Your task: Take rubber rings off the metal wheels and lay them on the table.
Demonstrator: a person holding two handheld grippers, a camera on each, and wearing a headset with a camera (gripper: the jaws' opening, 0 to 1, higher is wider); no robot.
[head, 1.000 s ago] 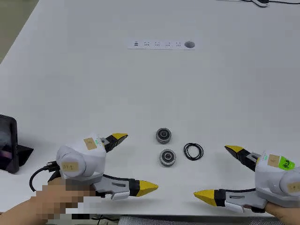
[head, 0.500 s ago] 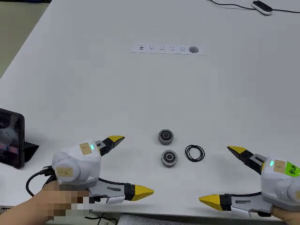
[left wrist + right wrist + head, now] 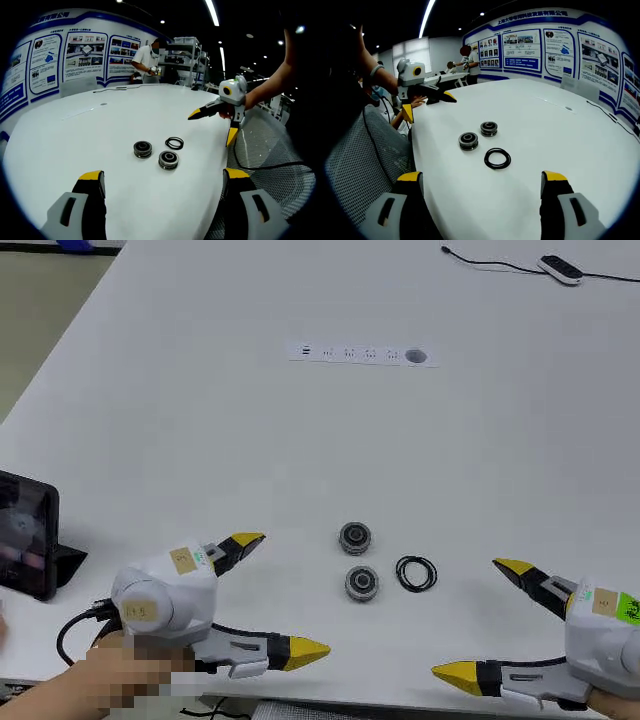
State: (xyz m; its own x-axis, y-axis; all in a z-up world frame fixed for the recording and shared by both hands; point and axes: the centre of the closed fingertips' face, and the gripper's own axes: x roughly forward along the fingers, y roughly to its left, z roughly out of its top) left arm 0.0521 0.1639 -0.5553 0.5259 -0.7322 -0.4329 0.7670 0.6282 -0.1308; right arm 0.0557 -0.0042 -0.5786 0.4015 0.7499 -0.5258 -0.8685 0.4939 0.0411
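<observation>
Two metal wheels lie side by side near the table's front: one wheel (image 3: 355,537) farther, one wheel (image 3: 362,583) nearer. Just right of them black rubber rings (image 3: 416,573) lie flat on the table, stacked loosely. My left gripper (image 3: 280,593) is open, left of the wheels, nothing between its jaws. My right gripper (image 3: 482,620) is open to the right of the rings. In the left gripper view the wheels (image 3: 143,149) (image 3: 169,159) and rings (image 3: 174,143) lie ahead. The right gripper view has the rings (image 3: 497,158) nearest, wheels (image 3: 468,141) (image 3: 489,128) behind.
The white table (image 3: 200,420) has a socket panel (image 3: 360,354) set in farther back. A dark tablet (image 3: 25,540) stands at the left edge. A remote with a cable (image 3: 560,268) lies far right. The front edge is right under both grippers. People stand beyond the table.
The head camera has tilted, so the whole scene sits slightly lower. Both grippers stay open and nearly in place. Wheels and rings have not moved.
</observation>
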